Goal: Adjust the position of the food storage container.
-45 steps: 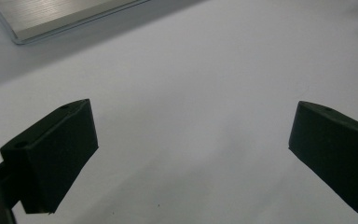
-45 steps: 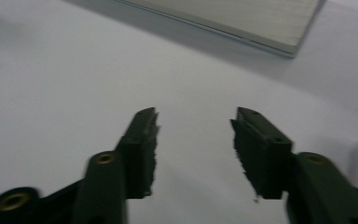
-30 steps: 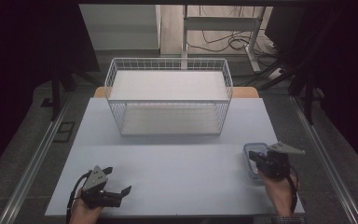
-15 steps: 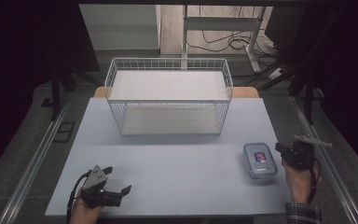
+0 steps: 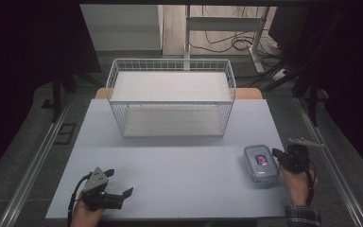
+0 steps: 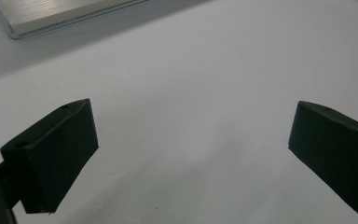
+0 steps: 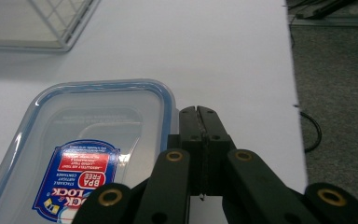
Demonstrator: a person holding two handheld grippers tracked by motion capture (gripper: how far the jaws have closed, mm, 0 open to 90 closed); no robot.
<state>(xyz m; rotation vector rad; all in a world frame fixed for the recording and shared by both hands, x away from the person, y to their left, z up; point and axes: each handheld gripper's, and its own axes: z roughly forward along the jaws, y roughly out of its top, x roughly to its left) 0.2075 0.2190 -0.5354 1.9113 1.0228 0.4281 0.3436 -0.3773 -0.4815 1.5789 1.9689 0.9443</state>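
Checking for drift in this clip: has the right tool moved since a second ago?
Yes. The right tool has slid rightward off the box, toward the table's right edge, away from the basket.

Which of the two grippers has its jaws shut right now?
The right gripper, beside the lidded container; its jaws are pressed together. The left gripper has jaws spread wide over bare table.

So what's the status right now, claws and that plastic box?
Left claw open, empty. Right claw shut, beside the lidded plastic food container, holding nothing. Wire basket stands clear beyond.
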